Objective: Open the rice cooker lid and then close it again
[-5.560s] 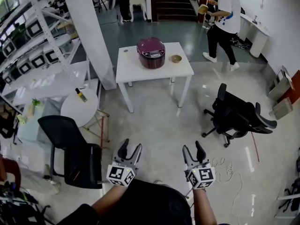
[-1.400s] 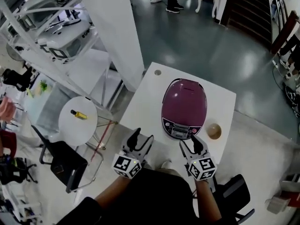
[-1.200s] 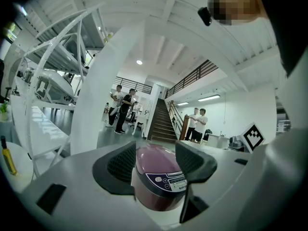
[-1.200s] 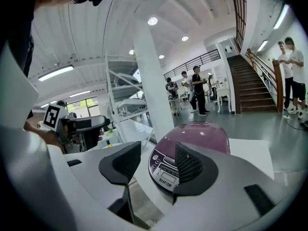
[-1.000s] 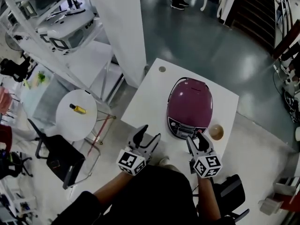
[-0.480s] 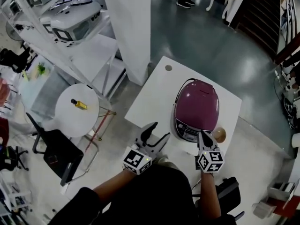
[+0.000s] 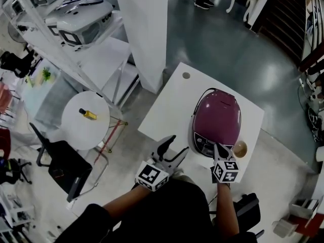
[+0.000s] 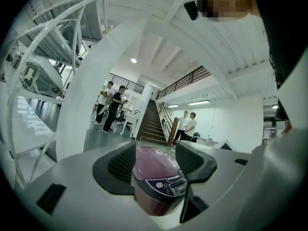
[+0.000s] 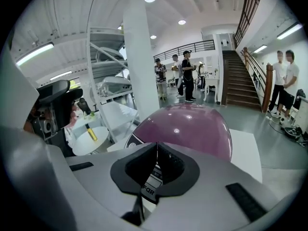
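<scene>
A purple rice cooker (image 7: 216, 120) with its lid down stands on the white table (image 7: 167, 105), its control panel facing me. My right gripper (image 7: 218, 149) is shut with nothing between its jaws, and it points down at the front edge of the control panel. In the right gripper view the closed fingertips (image 9: 156, 146) sit just before the cooker (image 9: 192, 126); whether they touch it I cannot tell. My left gripper (image 7: 175, 145) is open and held level at the table's near edge, left of the cooker. In the left gripper view the cooker (image 8: 154, 177) shows between the spread jaws.
A small bowl (image 7: 240, 149) sits on the table right of the cooker. A white pillar (image 7: 147, 29) rises left of the table. A round side table (image 7: 83, 123) with a yellow bottle (image 7: 87, 114) and a black chair (image 7: 61, 163) stand at the left. People stand by the stairs (image 8: 151, 126).
The right gripper's jaws have gone from open to shut, and it has dropped toward the cooker's front panel. The left gripper has stayed almost still.
</scene>
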`<action>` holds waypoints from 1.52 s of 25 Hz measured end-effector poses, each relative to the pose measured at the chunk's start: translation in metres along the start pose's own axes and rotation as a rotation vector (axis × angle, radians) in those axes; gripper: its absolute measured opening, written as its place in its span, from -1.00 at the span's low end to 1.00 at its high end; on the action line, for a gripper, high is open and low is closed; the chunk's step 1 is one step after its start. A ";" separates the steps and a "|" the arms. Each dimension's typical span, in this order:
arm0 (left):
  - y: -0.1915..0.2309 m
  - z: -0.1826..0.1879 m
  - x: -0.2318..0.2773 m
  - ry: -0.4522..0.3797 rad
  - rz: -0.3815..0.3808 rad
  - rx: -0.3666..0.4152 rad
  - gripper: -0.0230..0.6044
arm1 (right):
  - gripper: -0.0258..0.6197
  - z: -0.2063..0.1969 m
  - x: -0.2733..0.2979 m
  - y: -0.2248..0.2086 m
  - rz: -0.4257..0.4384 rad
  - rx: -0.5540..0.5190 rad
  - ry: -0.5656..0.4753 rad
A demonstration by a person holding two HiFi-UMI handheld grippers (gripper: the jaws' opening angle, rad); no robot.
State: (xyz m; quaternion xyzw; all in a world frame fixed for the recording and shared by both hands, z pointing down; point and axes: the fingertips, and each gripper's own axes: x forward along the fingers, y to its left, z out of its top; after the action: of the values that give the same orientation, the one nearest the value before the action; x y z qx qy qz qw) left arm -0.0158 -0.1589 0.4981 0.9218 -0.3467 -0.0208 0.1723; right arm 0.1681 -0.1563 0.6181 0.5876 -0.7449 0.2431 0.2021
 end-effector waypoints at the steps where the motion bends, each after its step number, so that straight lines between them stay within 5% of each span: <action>1: 0.002 0.000 0.001 -0.001 0.001 0.001 -0.17 | -0.91 -0.001 0.002 -0.001 -0.005 -0.002 0.005; 19: 0.018 0.008 0.019 -0.012 -0.025 -0.018 -0.17 | -0.91 -0.010 0.014 -0.005 -0.023 0.015 0.104; 38: 0.022 -0.002 0.027 0.014 -0.043 -0.004 -0.17 | -0.91 -0.012 0.013 -0.003 -0.107 -0.057 0.063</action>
State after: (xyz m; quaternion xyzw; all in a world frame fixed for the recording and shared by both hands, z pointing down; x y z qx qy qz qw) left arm -0.0090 -0.1907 0.5092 0.9288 -0.3255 -0.0190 0.1763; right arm 0.1683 -0.1600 0.6360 0.6128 -0.7122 0.2290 0.2546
